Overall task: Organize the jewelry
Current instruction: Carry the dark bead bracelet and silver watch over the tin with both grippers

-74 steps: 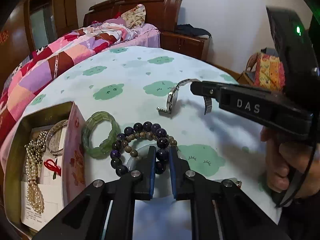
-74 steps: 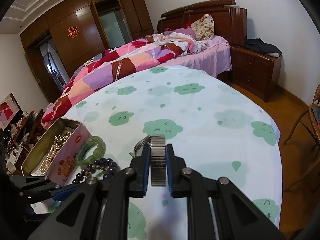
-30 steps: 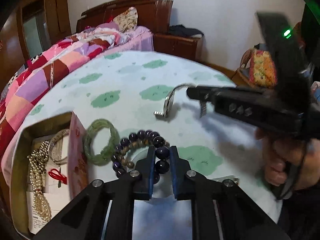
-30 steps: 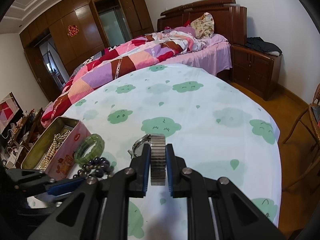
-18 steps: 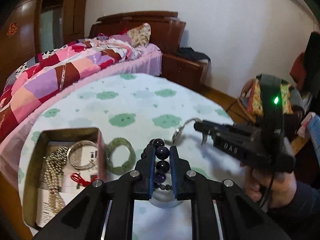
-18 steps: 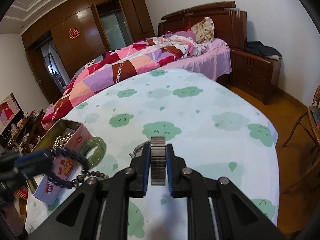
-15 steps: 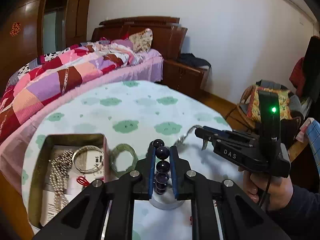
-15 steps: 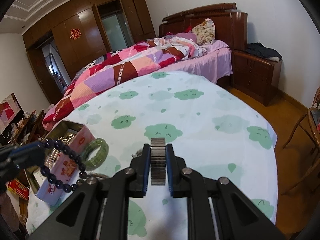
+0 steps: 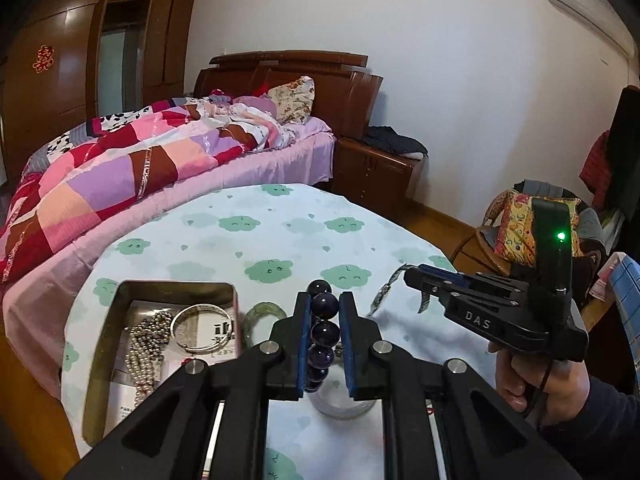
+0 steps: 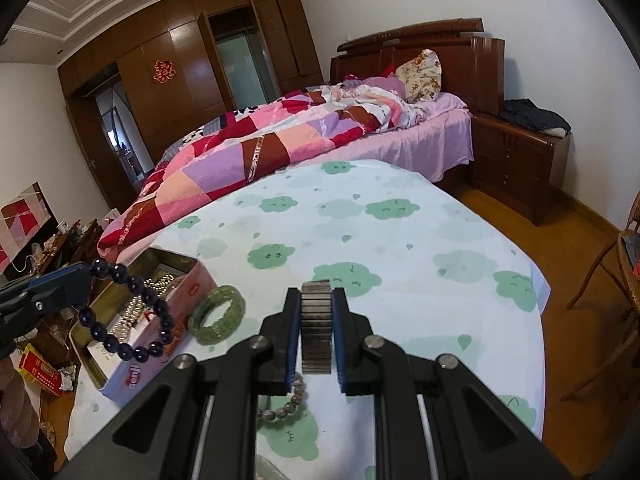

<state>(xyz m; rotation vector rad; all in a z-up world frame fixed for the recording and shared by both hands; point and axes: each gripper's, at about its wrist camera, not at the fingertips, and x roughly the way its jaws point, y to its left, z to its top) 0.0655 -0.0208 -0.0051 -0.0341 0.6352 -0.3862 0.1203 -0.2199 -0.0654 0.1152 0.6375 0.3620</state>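
My left gripper (image 9: 324, 300) is shut on a dark purple bead bracelet (image 9: 323, 326), lifted off the table. In the right wrist view the bracelet (image 10: 132, 320) hangs from the left gripper (image 10: 82, 276) above the open tin (image 10: 160, 364). The tin (image 9: 176, 283) holds a pearl necklace (image 9: 144, 340) and a silver bangle (image 9: 202, 328). My right gripper (image 10: 316, 296) is shut on the metal watch band (image 10: 316, 328), held above the tablecloth. Beside the tin lies a green bracelet (image 10: 218, 314), and a brown bead bracelet (image 10: 286, 404) rests under the right fingers.
The round table (image 9: 256, 248) has a cloud-print cloth. A clear glass piece (image 9: 340, 404) sits below my left fingers. A bed (image 10: 320, 132) runs behind the table, a nightstand (image 10: 520, 152) at its right. A wicker chair (image 10: 616, 280) stands off the right edge.
My left gripper has risen with the purple bracelet, lifting it off the table and swinging it left over the tin. The brown bracelet stayed down. My right gripper rose slightly with the watch.
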